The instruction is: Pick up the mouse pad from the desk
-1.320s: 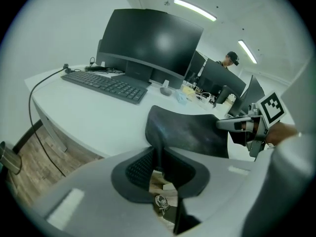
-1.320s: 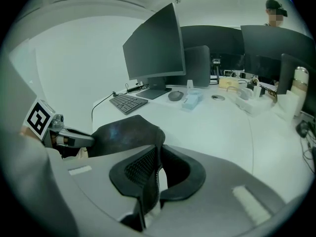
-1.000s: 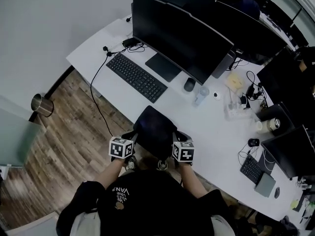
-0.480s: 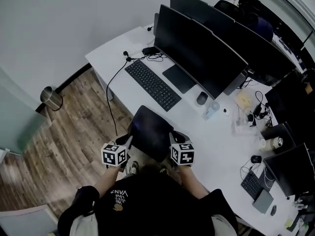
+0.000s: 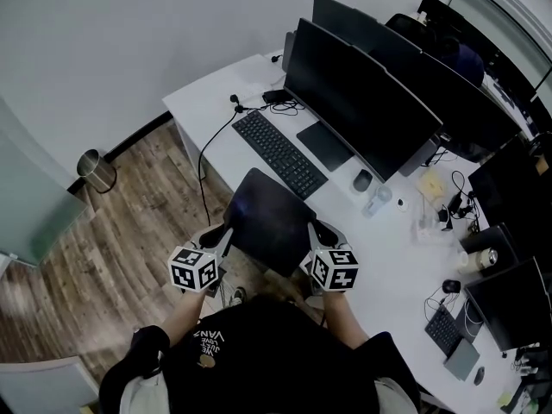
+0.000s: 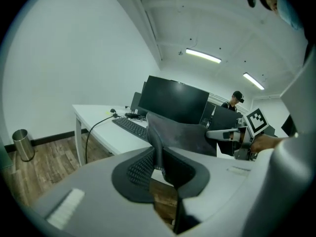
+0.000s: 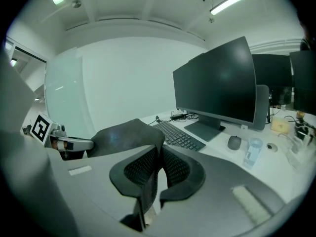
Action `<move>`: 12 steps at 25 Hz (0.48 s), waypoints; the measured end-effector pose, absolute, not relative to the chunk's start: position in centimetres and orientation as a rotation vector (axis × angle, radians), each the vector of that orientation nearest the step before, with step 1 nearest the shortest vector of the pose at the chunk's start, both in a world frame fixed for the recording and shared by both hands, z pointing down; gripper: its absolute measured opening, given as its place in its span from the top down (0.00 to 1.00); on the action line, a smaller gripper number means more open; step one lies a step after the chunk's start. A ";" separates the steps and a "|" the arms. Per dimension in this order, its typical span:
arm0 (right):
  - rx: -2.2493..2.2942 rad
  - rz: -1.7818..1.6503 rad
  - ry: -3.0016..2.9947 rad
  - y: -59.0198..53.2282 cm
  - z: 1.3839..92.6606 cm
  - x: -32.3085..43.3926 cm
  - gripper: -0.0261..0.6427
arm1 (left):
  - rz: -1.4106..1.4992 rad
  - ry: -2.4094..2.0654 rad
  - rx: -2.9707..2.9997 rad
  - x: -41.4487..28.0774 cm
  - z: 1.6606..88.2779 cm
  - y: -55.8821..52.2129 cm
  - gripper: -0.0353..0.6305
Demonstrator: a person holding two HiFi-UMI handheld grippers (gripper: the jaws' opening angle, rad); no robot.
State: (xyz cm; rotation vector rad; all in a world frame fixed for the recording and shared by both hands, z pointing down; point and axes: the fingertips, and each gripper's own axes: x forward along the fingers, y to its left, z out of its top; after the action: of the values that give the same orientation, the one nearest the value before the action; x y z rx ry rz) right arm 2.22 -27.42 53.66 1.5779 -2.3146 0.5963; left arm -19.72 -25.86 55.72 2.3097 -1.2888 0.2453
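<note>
Black keyboard (image 5: 278, 153) in front of a wide dark monitor (image 5: 358, 102). Grey mouse (image 5: 362, 180) near the monitor's foot, just beside what looks like a clear cup (image 5: 377, 201). Black cable (image 5: 207, 149) hanging toward wooden floor (image 5: 103, 248). Metal bin (image 5: 97, 171) against the wall (image 5: 129, 41).

The head view looks steeply down from above the person onto the counter (image 5: 203, 102), with the left gripper (image 5: 222, 234) and right gripper (image 5: 319, 229) low in frame. Each gripper view sits close behind its own jaws, looks nearly level across the counter, and catches the other gripper at its edge. All three views share the mouse pad (image 5: 267, 222), keyboard (image 5: 280, 153) and monitor (image 5: 362, 102).
</note>
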 end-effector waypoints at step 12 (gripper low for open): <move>1.699 0.529 -2.355 -27.8 49.2 2.8 0.90 | 0.144 -1.258 2.420 -19.6 51.2 -26.6 0.87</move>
State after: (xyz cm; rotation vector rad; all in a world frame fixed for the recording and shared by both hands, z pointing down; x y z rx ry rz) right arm 2.81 -27.77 49.19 1.6991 -2.3552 0.5285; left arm -19.62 -26.63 51.24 2.4202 -1.2580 0.1438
